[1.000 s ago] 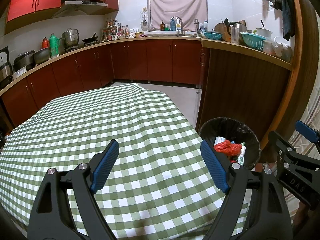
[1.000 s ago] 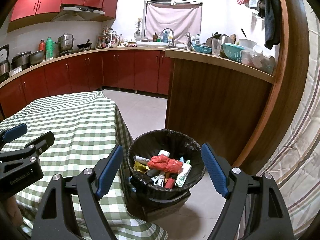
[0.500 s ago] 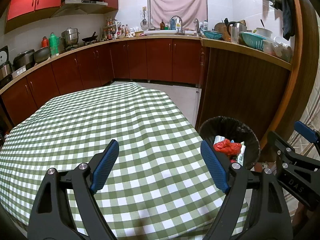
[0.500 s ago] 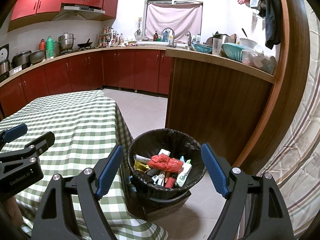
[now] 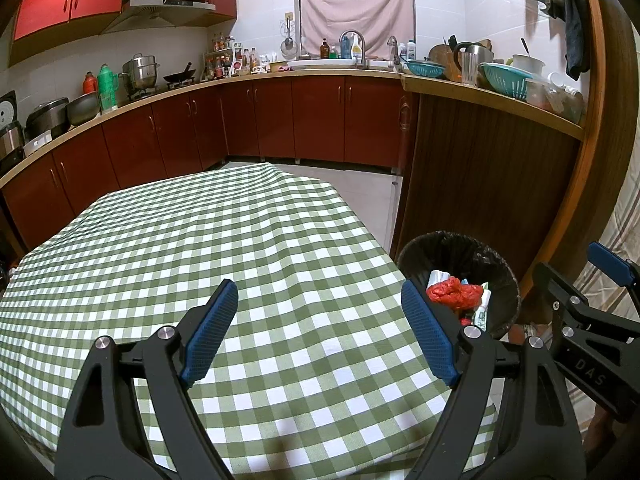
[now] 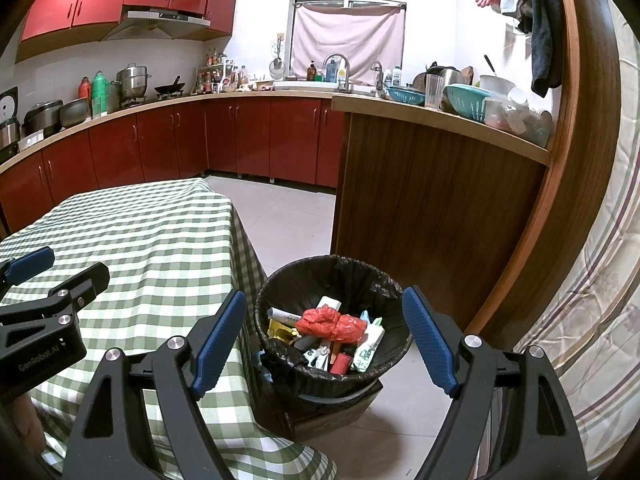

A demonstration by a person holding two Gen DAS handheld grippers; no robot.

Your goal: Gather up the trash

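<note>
Trash (image 6: 332, 326) lies gathered in the black-lined bin (image 6: 280, 292), which stands on the floor just beside the hanging edge of the checked tablecloth (image 5: 240, 248). In the right wrist view the bin sits low and central, directly between the right gripper (image 6: 324, 336) fingers and beyond them; its jaws stand wide apart with nothing held. In the left wrist view the bin appears at lower right, off to the side of the left gripper (image 5: 316, 332), whose jaws are likewise apart and empty, poised over bare cloth. No loose item shows on the cloth, though its near edge is hidden. Judgement: collection appears complete; the right hand is nearer the bin.
</note>
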